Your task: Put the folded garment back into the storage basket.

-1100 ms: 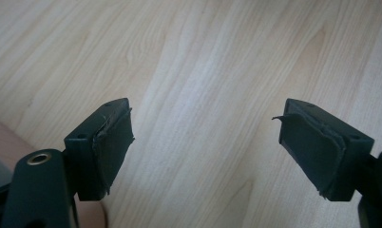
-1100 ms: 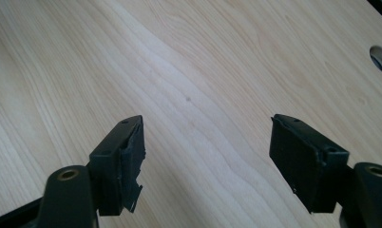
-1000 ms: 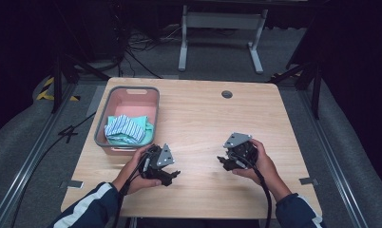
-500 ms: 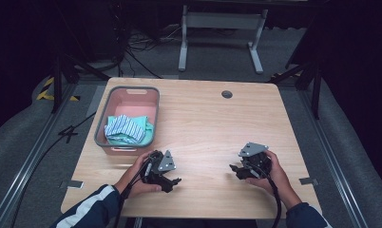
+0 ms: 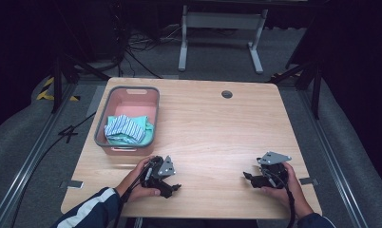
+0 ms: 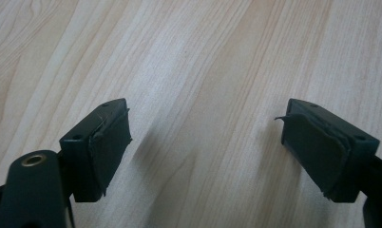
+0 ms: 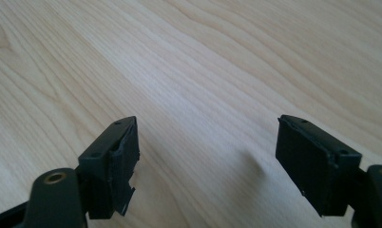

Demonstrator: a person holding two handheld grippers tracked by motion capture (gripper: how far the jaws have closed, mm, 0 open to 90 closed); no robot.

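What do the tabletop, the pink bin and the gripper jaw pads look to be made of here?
Tabletop: light wood or wood-look laminate, matte, with long grain lines plain in both gripper views.
Pink bin: looks like moulded plastic, smooth walls, grey rim, cut-out handle.
Jaw pads: black rubbery or foam sheet, matte, with torn, frayed edges; which one I cannot tell.
Cloths in the bin: soft fabric, folded and creased.

The wooden table (image 5: 217, 128) is seen from above and in front. Close to its surface, bare wood between spread jaws is framed by each gripper view, shared with the high view.
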